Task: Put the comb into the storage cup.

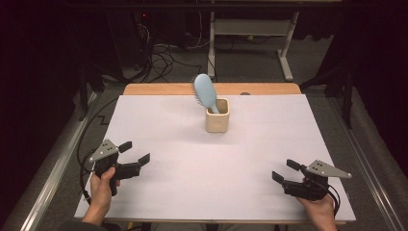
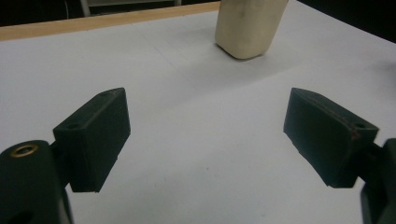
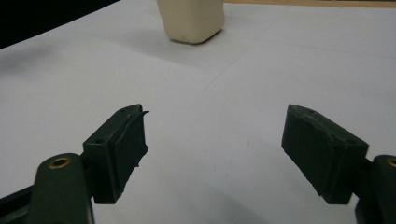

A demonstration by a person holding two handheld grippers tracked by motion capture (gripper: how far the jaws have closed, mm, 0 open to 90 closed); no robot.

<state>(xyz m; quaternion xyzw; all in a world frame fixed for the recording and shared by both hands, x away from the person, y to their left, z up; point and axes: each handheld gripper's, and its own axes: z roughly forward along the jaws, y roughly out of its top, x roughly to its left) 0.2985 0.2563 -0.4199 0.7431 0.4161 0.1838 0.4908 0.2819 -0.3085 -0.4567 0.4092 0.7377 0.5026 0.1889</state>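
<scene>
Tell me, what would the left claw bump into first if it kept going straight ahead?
Probably the cream cup. The left claw is open, with bare white table between it and the cup, which sits a little right of centre ahead, so it might just brush past.

A wooden table (image 1: pixel 168 89) carries a white sheet (image 1: pixel 192 159) with 1 cream cup (image 1: pixel 217 118) standing on it.
</scene>
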